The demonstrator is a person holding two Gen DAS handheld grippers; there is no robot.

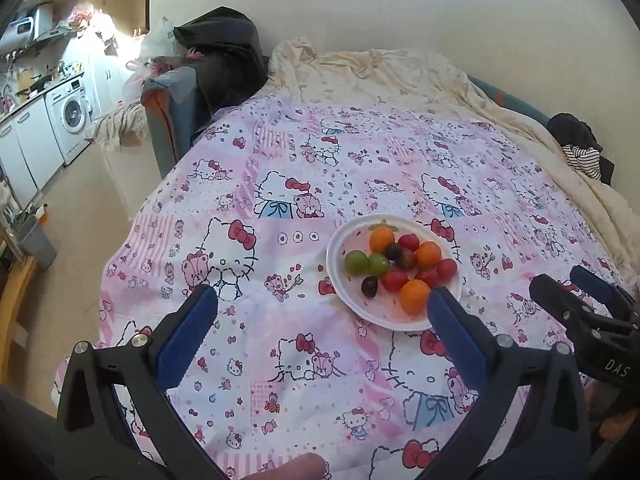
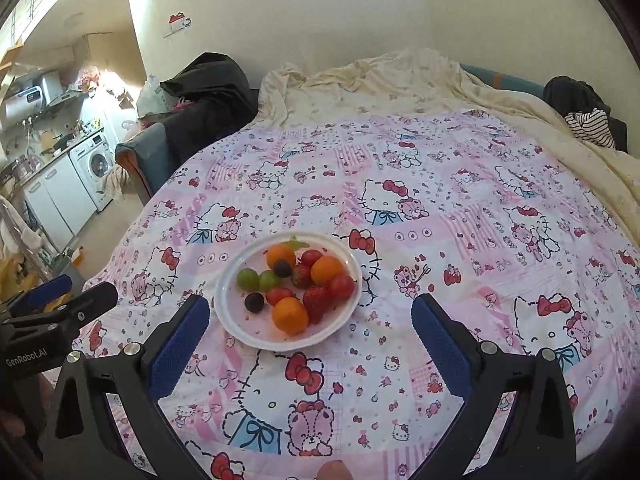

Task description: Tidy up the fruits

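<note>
A white plate (image 1: pixel 338 280) (image 2: pixel 228 312) sits on a pink cartoon-print cloth and holds mixed fruit: oranges (image 1: pixel 414 296) (image 2: pixel 290 315), green grapes (image 1: pixel 357 261) (image 2: pixel 248 278), dark grapes (image 1: pixel 369 286) (image 2: pixel 254 302), cherry tomatoes (image 1: pixel 394 279) (image 2: pixel 341 286) and strawberries (image 1: pixel 427 277) (image 2: pixel 318 300). My left gripper (image 1: pixel 322 302) is open and empty, its right finger just in front of the plate's near edge. My right gripper (image 2: pixel 310 312) is open and empty, with the plate ahead between its fingers, toward the left one. Each gripper shows in the other's view: the right one (image 1: pixel 576 288), the left one (image 2: pixel 76 292).
The cloth (image 1: pixel 280 200) (image 2: pixel 440 220) covers a round surface. A cream blanket (image 1: pixel 380 72) (image 2: pixel 380 80) lies behind it, dark bags (image 1: pixel 228 48) (image 2: pixel 208 84) at the back left, striped clothing (image 1: pixel 584 160) (image 2: pixel 592 124) at the right. A kitchen with a washing machine (image 1: pixel 70 116) (image 2: pixel 94 164) is far left.
</note>
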